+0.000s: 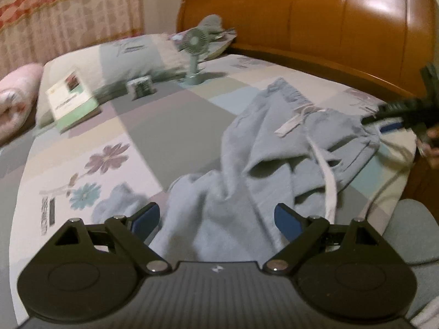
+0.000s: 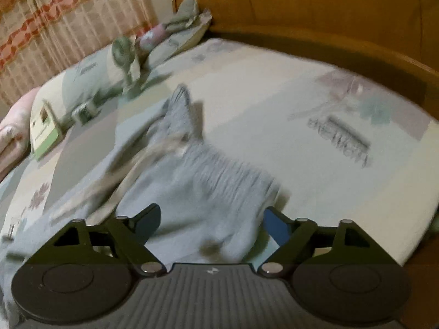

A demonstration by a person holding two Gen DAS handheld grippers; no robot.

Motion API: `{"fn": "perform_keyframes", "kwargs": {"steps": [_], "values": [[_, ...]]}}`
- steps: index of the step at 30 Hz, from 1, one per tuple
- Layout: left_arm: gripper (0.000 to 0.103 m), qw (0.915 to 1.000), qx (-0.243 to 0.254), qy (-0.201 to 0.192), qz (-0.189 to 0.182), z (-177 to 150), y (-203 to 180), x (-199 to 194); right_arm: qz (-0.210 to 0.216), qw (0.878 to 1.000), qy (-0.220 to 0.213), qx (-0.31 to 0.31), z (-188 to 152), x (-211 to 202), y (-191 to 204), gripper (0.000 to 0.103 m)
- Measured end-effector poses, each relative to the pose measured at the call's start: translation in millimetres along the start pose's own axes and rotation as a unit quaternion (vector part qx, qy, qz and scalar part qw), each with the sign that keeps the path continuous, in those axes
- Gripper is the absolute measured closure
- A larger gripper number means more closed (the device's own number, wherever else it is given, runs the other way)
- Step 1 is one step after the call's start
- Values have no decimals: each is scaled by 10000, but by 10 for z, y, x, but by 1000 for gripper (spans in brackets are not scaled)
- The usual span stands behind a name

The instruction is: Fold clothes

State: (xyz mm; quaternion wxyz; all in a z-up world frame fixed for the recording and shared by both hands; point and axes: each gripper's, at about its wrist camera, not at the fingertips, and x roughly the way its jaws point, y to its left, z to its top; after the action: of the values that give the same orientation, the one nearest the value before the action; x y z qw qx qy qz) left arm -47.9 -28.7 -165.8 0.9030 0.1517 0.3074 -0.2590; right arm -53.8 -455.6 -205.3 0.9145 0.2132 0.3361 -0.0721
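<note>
1. Pale blue fleece, the sweatpants (image 1: pixel 274 148), lies crumpled on the bed (image 1: pixel 170 126); one fold runs between the left claw's (image 1: pixel 216 219) wide-spread pads, which do not press it.
2. The right claw (image 2: pixel 211 222) also stands apart, over the ribbed waistband (image 2: pixel 219 175); nothing is gripped.
3. Beyond the left claw, to its left, lies a book (image 1: pixel 71 98).
4. Farther off stand a small box (image 1: pixel 141 86), contents unseen, and a green fan (image 1: pixel 194 54).
5. Farthest is the wooden headboard (image 1: pixel 315 13).

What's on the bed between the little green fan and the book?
A small box sits between the fan and the book, in front of the pillow. The left wrist view shows it best.
</note>
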Motion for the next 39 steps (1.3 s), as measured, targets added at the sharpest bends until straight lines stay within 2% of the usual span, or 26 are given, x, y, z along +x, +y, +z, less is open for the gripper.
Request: {"fn": "perform_keyframes", "kwargs": {"steps": [1,3,6,8,10,13,17,19,20,23,24,25,28,31,34,35,36,37,39], "values": [[13,10000,39,-8,4,33,-35,20,14,10000,-73,-14,99,33,-58,28],[13,10000,90,-17,-7,88,-98,57,68,9999,-72,-67,318,201,-90,34],[13,9999,132,-24,-73,148,-178,107,221,9996,88,-152,629,523,-95,34],[13,9998,164,-8,-76,180,-225,136,232,9985,305,-384,702,762,4,36],[13,9998,204,23,-66,193,-253,161,195,9960,581,-643,695,987,110,39],[13,9997,253,70,-24,208,-280,196,70,9911,816,-1051,590,1199,260,38],[13,9997,205,126,15,198,-259,236,-135,9842,864,-1540,425,1148,470,37],[13,9998,169,133,-9,193,-249,245,-336,9732,902,-2091,344,1148,594,38],[13,9998,164,128,-16,190,-252,244,-359,9723,928,-2116,354,1159,605,38],[13,9998,192,83,-32,181,-265,215,-265,9785,996,-1788,446,1126,541,58],[13,9998,211,50,-43,173,-263,195,-219,9795,992,-1740,457,1103,537,70],[13,9997,218,24,-57,167,-255,182,-305,9773,936,-1876,442,1077,585,77],[13,9999,146,0,-10,156,-200,156,-571,9696,764,-2255,406,1001,724,79],[13,10000,64,-36,46,152,-145,124,-972,9702,572,-2146,552,995,705,79],[13,10000,1,-71,-27,128,-97,100,-954,9778,724,-1722,663,1074,513,78],[13,10000,-46,-57,-21,123,-85,101,-946,9785,770,-1661,658,1118,470,75],[13,10000,-75,-43,-16,123,-81,99,-938,9793,816,-1600,653,1161,427,66],[13,9999,-102,-31,-11,125,-78,97,-915,9803,856,-1525,651,1193,385,63],[13,10000,-49,-77,-33,121,-80,53,-607,9890,813,-1075,703,1054,282,51]]}}
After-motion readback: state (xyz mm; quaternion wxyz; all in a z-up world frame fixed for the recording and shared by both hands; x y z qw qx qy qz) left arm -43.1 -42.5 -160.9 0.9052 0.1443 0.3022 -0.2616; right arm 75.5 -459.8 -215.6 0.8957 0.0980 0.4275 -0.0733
